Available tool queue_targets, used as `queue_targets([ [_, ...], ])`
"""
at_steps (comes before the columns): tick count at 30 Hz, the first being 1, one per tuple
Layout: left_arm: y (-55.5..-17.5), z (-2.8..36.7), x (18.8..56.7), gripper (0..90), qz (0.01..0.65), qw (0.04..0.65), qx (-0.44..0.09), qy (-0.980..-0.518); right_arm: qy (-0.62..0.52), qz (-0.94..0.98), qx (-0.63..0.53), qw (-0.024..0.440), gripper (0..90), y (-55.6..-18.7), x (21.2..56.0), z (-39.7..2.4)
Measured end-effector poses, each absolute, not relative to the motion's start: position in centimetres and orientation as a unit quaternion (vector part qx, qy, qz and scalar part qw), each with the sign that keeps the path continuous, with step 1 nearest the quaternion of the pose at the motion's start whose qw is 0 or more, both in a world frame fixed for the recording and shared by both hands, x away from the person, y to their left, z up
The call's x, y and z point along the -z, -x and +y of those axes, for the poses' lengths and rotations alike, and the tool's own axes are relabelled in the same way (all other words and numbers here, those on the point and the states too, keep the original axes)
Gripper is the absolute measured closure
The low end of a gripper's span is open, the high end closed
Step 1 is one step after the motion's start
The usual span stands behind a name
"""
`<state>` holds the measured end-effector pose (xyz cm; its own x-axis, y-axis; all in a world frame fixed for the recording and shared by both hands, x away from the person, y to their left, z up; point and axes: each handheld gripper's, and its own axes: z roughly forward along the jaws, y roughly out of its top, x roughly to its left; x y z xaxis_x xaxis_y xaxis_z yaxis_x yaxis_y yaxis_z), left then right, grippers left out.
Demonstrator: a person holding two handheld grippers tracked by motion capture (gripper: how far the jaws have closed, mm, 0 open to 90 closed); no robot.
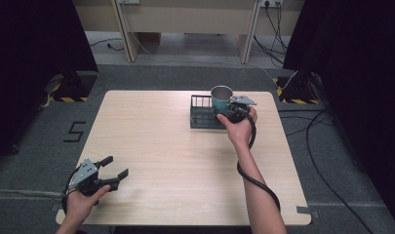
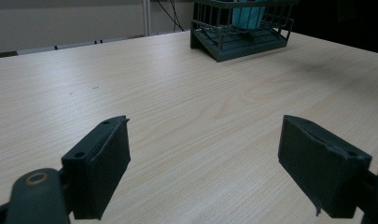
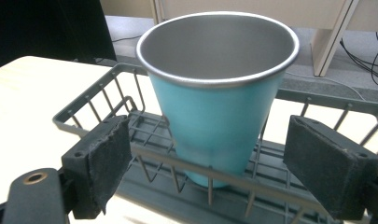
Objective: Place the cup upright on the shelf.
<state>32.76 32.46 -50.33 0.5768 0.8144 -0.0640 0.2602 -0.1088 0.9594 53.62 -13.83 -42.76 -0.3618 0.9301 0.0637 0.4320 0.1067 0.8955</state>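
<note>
Turquoise tapered metal cup with bare steel rim (image 3: 218, 100) stands upright inside dark grey wire dish rack (image 3: 91, 109), far right of pale wooden table (image 1: 185, 161). Right gripper (image 1: 235, 111) just near of rack, jaws wide, cup between them but untouched. Left gripper (image 1: 105, 174) wide, holding nothing, near left corner. Cup likely light, rigid, thin-walled; painted side probably slick, taper lets it slip downward. Best hold: mid-wall above rack wire, below rim.
</note>
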Motion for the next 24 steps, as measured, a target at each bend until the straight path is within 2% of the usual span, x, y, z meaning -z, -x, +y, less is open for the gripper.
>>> queue_targets([
  [8,-32.8,32.5,50.3,16.0,0.384,0.546,-0.254,-0.700,-0.485,0.691,-0.460,0.275,15.9,-51.5,42.3,-14.6],
  [24,-32.8,32.4,50.3,16.0,0.385,0.545,-0.255,-0.700,-0.480,0.699,-0.459,0.266,16.3,-47.2,43.5,-16.6],
])
